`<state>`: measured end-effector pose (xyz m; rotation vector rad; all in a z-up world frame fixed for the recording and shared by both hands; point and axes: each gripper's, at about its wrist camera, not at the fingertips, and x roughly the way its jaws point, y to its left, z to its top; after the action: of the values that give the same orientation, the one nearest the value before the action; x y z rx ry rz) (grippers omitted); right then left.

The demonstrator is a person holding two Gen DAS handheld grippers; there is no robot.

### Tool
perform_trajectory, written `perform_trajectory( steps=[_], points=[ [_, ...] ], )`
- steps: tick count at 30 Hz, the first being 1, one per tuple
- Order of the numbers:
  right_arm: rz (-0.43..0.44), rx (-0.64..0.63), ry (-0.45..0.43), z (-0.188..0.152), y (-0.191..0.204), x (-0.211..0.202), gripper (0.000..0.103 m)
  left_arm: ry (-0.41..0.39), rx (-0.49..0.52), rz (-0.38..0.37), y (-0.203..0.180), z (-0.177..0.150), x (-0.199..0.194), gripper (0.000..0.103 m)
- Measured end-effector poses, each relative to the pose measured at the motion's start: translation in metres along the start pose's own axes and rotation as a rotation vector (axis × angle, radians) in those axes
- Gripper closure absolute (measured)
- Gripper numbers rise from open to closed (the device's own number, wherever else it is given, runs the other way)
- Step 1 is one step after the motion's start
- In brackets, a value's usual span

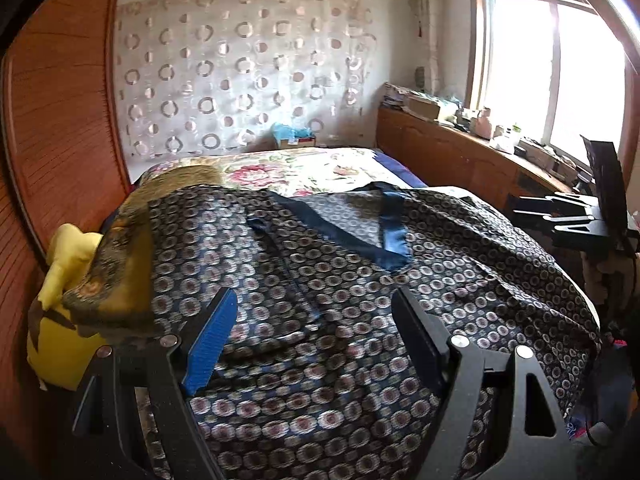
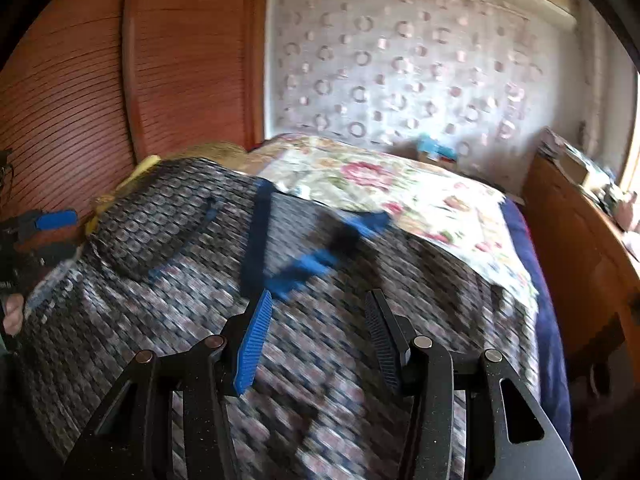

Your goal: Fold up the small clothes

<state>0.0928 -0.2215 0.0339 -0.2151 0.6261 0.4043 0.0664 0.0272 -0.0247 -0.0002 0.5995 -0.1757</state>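
Observation:
A dark garment (image 1: 340, 280) with a circle pattern and a blue collar band (image 1: 392, 228) lies spread out on the bed, collar away from me. My left gripper (image 1: 316, 300) is open and empty, just above the garment's near part. My right gripper (image 2: 318, 300) is open and empty above the garment (image 2: 200, 312) too, near its blue collar (image 2: 256, 232); this view is motion-blurred. The right gripper also shows at the right edge of the left wrist view (image 1: 560, 212), and the left gripper at the left edge of the right wrist view (image 2: 48, 236).
The bed carries a floral sheet (image 1: 312, 168) beyond the garment. A yellow cloth (image 1: 68, 276) and a brown patterned one (image 1: 120, 260) lie at the left edge by the wooden wardrobe (image 1: 60, 120). A wooden cabinet (image 1: 460, 156) with clutter runs along the right under the window.

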Motion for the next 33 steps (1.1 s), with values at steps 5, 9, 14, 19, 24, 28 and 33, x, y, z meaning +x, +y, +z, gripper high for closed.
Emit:
perform_trajectory(
  steps=[5, 9, 14, 19, 24, 28, 33],
  points=[
    [-0.071, 0.066, 0.034, -0.027, -0.037, -0.02, 0.052, 0.024, 0.034, -0.033, -0.025, 0.006, 0.016, 0.023],
    [-0.13, 0.128, 0.059, -0.047, -0.07, -0.035, 0.052, 0.074, 0.059, -0.058, -0.042, 0.003, 0.036, 0.023],
    [-0.175, 0.205, 0.1, -0.064, -0.103, -0.039, 0.052, 0.145, 0.082, -0.082, -0.056, -0.001, 0.06, 0.023],
    [-0.165, 0.286, 0.171, -0.073, -0.127, -0.03, 0.052, 0.202, 0.099, -0.088, -0.063, -0.002, 0.078, 0.023],
    [-0.129, 0.329, 0.203, -0.083, -0.134, -0.034, 0.052, 0.254, 0.105, -0.081, -0.062, -0.004, 0.097, 0.023],
    [-0.108, 0.343, 0.219, -0.086, -0.137, -0.031, 0.052, 0.288, 0.107, -0.072, -0.061, -0.006, 0.107, 0.023],
    [-0.077, 0.365, 0.223, -0.09, -0.145, -0.039, 0.061, 0.322, 0.107, -0.056, -0.061, -0.008, 0.119, 0.022]
  ],
)
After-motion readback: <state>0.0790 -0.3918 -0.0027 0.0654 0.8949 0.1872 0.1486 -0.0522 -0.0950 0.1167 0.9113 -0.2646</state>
